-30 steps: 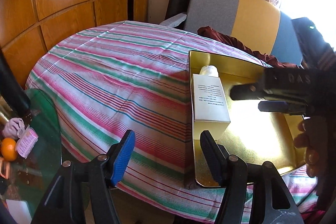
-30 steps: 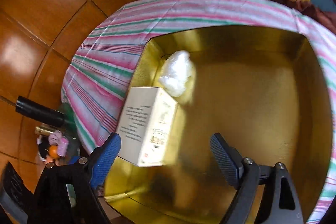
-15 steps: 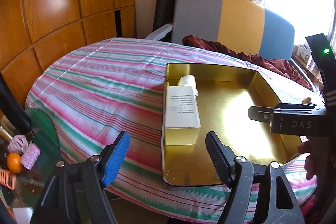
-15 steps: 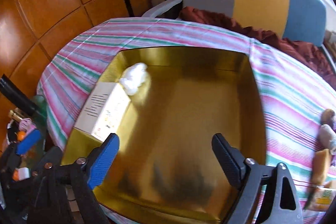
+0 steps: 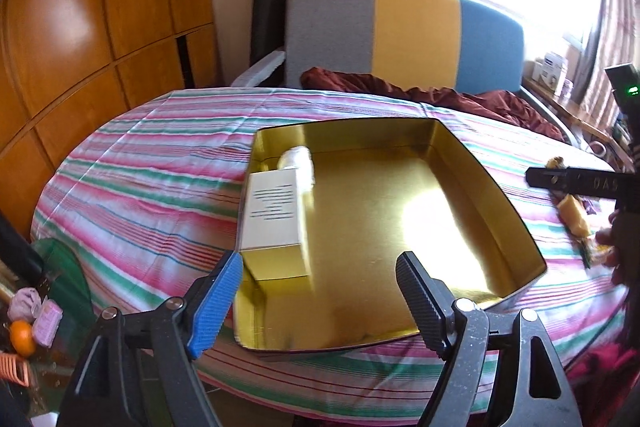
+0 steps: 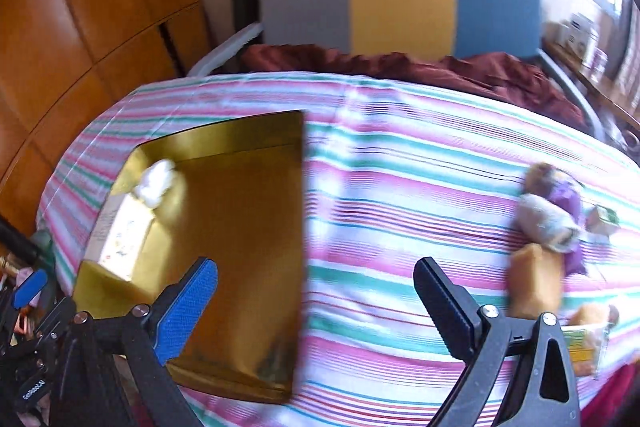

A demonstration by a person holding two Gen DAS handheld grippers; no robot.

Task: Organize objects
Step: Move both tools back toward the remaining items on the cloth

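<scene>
A gold tin tray (image 5: 400, 211) lies on the striped tablecloth; it also shows in the right wrist view (image 6: 240, 227). A cream box (image 5: 274, 213) and a white wad (image 5: 298, 161) lie along its left wall, both seen too in the right wrist view, box (image 6: 120, 231) and wad (image 6: 157, 177). My left gripper (image 5: 320, 299) is open and empty above the tray's near edge. My right gripper (image 6: 316, 307) is open and empty over the cloth right of the tray. Loose items, a yellow pack (image 6: 534, 283), a grey roll (image 6: 546, 219) and a purple thing (image 6: 566, 195), lie at the right.
A grey, yellow and blue chair (image 5: 404, 35) with a maroon cloth (image 5: 420, 95) stands behind the table. Wooden panels (image 5: 100, 27) line the left. A green glass side table (image 5: 60, 279) with an orange (image 5: 22, 337) sits low left. A green-labelled packet (image 6: 580, 343) lies near the right edge.
Both grippers have pulled back and up from the tray. The right gripper has swung right, from over the tray to over the cloth, bringing the loose items into view.
</scene>
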